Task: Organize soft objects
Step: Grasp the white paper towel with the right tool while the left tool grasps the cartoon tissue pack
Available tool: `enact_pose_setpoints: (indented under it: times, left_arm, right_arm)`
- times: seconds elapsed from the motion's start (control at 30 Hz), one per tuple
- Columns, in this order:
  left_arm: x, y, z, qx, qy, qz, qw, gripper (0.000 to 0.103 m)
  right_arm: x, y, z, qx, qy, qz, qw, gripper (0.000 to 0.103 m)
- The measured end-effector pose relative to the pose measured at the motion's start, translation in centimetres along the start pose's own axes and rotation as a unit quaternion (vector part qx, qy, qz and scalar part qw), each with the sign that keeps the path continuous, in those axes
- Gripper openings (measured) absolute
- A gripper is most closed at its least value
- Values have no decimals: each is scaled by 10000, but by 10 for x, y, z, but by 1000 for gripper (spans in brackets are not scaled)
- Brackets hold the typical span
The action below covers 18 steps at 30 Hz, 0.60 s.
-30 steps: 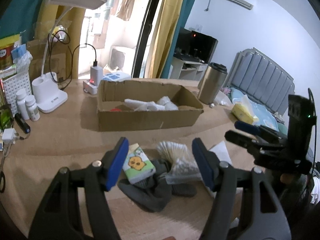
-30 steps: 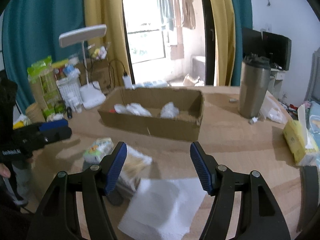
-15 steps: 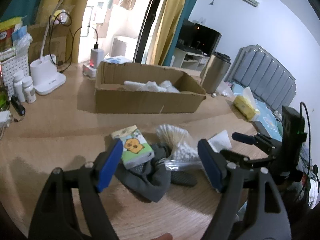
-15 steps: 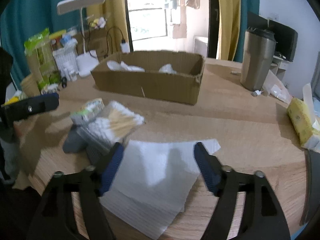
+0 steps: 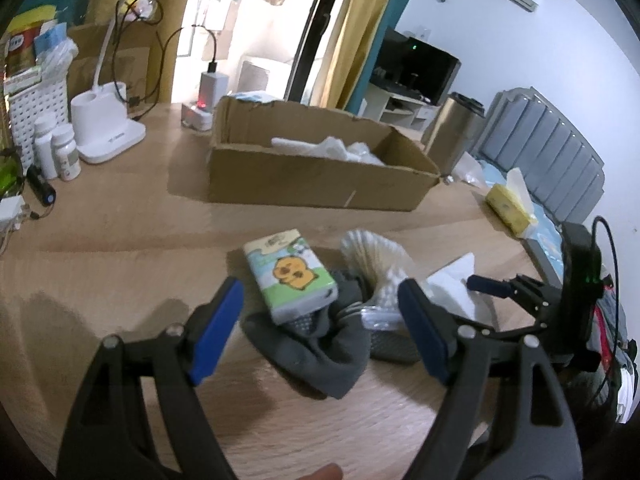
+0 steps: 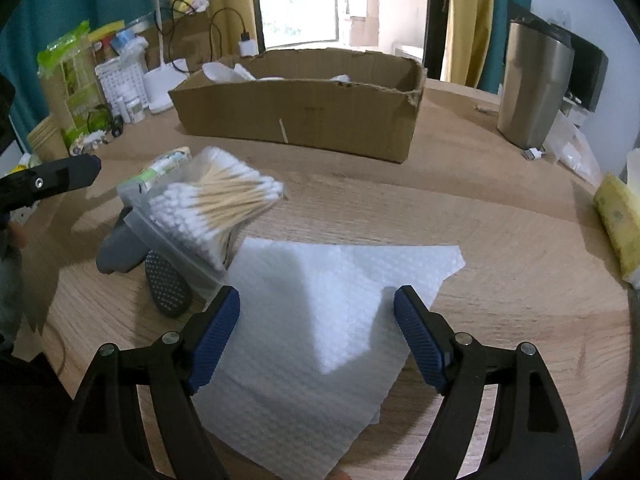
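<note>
Spreading across both views, the wooden tabletop (image 6: 500, 240) carries everything. Toward its far side sits an open cardboard box (image 5: 316, 178) with white soft items inside. Nearer, a white paper towel (image 6: 320, 320) lies flat, directly below the right gripper (image 6: 317, 334), whose jaws are spread wide and hold nothing. Just left of the towel lies a pile: grey socks (image 5: 320, 344) at the bottom, a clear bag of cotton swabs (image 6: 212, 208) resting on them, and a tissue pack (image 5: 290, 274) printed with a yellow cartoon animal leaning on the socks. The left gripper (image 5: 320, 330) hovers over this pile, jaws spread apart and empty. A steel tumbler (image 6: 534, 84) stands right of the box.
</note>
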State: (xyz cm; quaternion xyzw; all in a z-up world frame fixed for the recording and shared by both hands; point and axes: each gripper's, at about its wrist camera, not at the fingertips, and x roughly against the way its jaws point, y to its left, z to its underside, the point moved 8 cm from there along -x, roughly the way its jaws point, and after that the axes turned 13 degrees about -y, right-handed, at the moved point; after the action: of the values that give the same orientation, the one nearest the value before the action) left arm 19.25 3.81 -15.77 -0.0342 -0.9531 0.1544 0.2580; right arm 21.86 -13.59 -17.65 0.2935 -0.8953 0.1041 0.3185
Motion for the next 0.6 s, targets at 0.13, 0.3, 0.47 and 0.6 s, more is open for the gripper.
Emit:
enact_pose_setpoints:
  times: [0.13, 0.3, 0.47, 0.6]
  left_arm:
    - [-3, 5, 2, 46, 46, -68, 10000, 81]
    - [-7, 8, 4, -24, 94, -162, 9998, 81]
    - [-13, 8, 3, -78, 120, -228, 9996, 81]
    - [-20, 12, 2, -118, 144, -329, 9993, 81]
  right_arm:
    - [-3, 3, 0, 199, 5, 160, 9997, 82]
    - [-3, 4, -1, 227, -26, 158, 9996, 70]
    - [0, 1, -3, 182, -124, 150, 9996, 34]
    - [1, -7, -4, 60, -184, 175, 9997, 17]
